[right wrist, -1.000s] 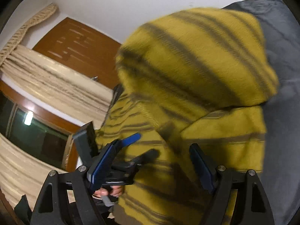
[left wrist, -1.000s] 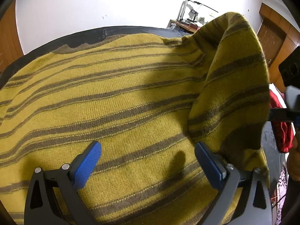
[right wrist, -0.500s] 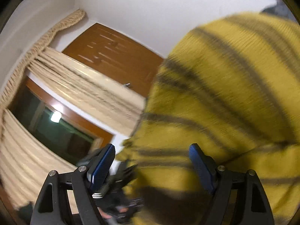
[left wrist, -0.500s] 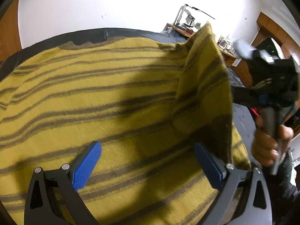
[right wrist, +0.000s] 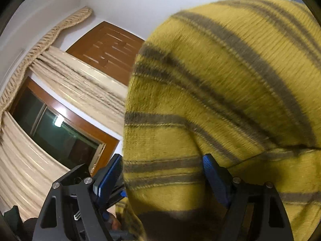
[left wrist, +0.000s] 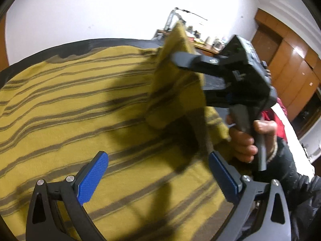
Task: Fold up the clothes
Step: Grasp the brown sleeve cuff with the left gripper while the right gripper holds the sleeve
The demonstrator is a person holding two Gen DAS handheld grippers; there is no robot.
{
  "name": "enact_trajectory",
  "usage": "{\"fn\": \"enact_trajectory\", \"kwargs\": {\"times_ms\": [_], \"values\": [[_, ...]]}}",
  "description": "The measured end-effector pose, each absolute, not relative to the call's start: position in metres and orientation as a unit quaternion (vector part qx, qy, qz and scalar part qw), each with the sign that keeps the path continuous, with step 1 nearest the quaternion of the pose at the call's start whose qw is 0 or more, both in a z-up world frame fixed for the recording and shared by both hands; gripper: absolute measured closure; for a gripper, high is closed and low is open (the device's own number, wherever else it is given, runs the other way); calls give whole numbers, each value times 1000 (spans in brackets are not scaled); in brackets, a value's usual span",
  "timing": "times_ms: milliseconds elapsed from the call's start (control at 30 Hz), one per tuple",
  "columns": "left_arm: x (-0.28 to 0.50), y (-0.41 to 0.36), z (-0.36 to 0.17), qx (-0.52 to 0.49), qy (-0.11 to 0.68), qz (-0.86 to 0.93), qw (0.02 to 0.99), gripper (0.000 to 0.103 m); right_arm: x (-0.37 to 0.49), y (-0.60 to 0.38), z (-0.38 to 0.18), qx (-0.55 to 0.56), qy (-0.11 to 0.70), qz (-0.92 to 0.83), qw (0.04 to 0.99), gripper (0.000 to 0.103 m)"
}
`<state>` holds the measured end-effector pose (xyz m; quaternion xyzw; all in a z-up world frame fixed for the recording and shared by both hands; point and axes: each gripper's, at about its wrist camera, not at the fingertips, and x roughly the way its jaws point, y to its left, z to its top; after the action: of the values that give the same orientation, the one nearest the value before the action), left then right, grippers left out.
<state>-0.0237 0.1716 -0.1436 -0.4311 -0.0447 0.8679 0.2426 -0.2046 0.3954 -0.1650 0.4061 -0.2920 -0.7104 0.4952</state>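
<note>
Left wrist camera is showing the yellow striped sweater [left wrist: 84, 108] lying spread over a dark grey surface [left wrist: 66, 47], most likely a bed or padded table, with its far edge sitting just short of that surface's rim. One part of the knit, a side or sleeve portion [left wrist: 176, 92], is standing lifted above the flat body, and the right gripper [left wrist: 180, 60] is reaching into it from the right, held by the person's hand [left wrist: 246, 138]. Its fingers are disappearing into the fabric, so from here I cannot tell how firmly they are closing. From the right wrist camera the cloth is draping thickly between that gripper's two blue pads [right wrist: 210, 172]; the jaws are sitting fairly wide yet the knit is filling the gap, so it appears to be carrying the fabric, though a true pinch is not certain. The left gripper [left wrist: 158, 178] is hovering low over the near part of the sweater, its jaws spread wide and holding nothing.

By my judgement the folding is only getting started: one flap is being brought up, nothing is lying folded yet, and the remaining folds are all still ahead.

Beyond the surface, a white wall [left wrist: 100, 10] is rising, with a cluttered desk [left wrist: 200, 40] at the far end and wooden cabinets [left wrist: 291, 60] on the right. A red garment [left wrist: 280, 124] is lying nearby, and cream curtains [right wrist: 30, 170] are framing a dark window [right wrist: 60, 136].
</note>
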Motion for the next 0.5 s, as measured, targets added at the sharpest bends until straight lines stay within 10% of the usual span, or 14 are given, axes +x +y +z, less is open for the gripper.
{"fn": "enact_trajectory", "kwargs": {"times_ms": [500], "values": [[-20, 217, -136, -398, 11, 886, 237, 1, -189, 382, -150, 381, -339, -631, 585, 17]]}}
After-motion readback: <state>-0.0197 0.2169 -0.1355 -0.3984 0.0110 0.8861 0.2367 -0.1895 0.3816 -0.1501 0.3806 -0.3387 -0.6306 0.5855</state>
